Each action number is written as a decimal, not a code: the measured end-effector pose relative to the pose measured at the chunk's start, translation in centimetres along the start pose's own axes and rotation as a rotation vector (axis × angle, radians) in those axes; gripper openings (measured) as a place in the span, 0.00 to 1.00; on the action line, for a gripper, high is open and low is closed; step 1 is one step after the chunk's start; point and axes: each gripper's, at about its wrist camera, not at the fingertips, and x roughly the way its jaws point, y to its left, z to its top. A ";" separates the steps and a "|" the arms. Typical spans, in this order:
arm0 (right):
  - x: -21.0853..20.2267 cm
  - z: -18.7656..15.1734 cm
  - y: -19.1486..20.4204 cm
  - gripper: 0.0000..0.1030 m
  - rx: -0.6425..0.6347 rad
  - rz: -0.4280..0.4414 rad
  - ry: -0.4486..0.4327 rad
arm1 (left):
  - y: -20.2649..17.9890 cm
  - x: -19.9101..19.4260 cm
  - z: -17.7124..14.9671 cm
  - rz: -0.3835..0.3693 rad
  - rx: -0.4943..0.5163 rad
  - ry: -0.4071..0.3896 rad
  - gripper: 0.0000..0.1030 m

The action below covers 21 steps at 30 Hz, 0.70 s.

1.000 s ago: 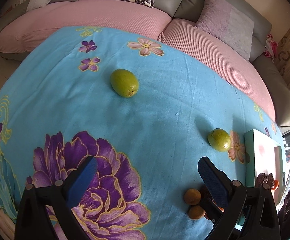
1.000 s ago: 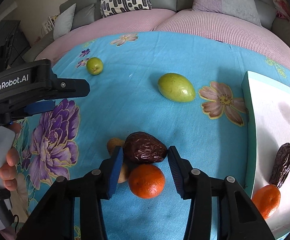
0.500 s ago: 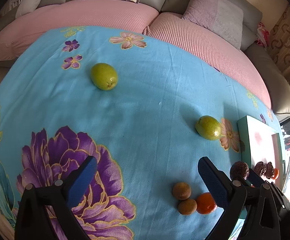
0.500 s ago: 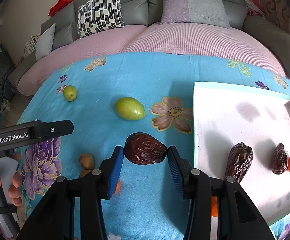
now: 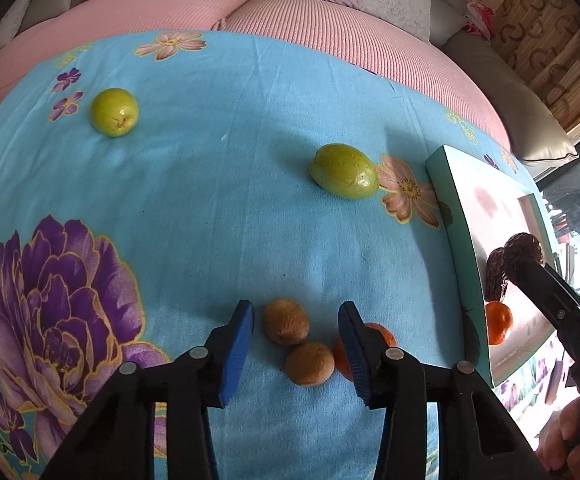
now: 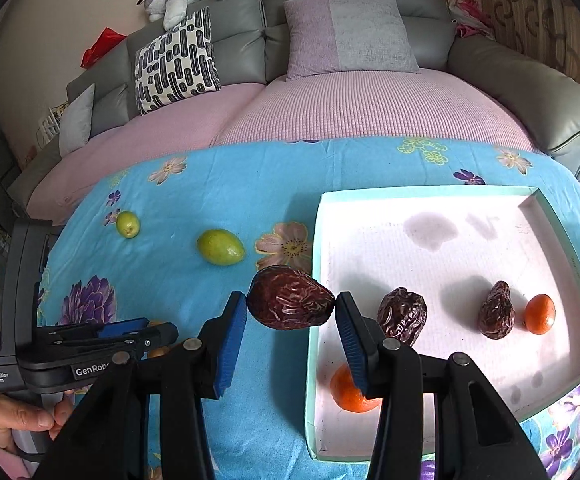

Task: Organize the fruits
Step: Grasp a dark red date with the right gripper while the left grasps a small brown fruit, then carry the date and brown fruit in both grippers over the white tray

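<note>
My right gripper (image 6: pixel 290 305) is shut on a dark wrinkled date (image 6: pixel 290 298), held in the air just left of the white tray's teal rim (image 6: pixel 429 191). Two more dates (image 6: pixel 401 314) and two oranges (image 6: pixel 539 314) lie inside the tray. My left gripper (image 5: pixel 295 340) hangs open low over the blue cloth, its fingers on either side of two small brown fruits (image 5: pixel 286 322). An orange (image 5: pixel 385 338) lies half hidden behind its right finger. Two green fruits (image 5: pixel 114 112) (image 5: pixel 344 177) rest farther back on the cloth.
The flowered blue cloth (image 5: pixel 210 220) covers the table, which backs onto a pink-covered grey sofa (image 6: pixel 329 112) with cushions. The tray (image 5: pixel 455 248) stands at the table's right end. A hand (image 6: pixel 6 420) holds the left gripper's handle at the near left.
My right gripper has carried the date rightward, from above the small fruit pile to the tray's left edge. My left gripper has come down over the brown fruits and its fingers have narrowed.
</note>
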 end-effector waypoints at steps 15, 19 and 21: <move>-0.7 0.0 -1.0 0.46 0.028 -0.010 -0.009 | -0.3 -1.8 0.5 0.041 0.027 -0.092 0.26; -0.8 0.2 -2.5 0.46 0.054 -0.043 -0.014 | -0.9 -3.5 0.6 0.028 0.044 -0.144 0.26; -1.0 0.2 -3.6 0.46 0.078 -0.070 -0.015 | -1.6 -3.9 0.6 0.014 0.061 -0.162 0.26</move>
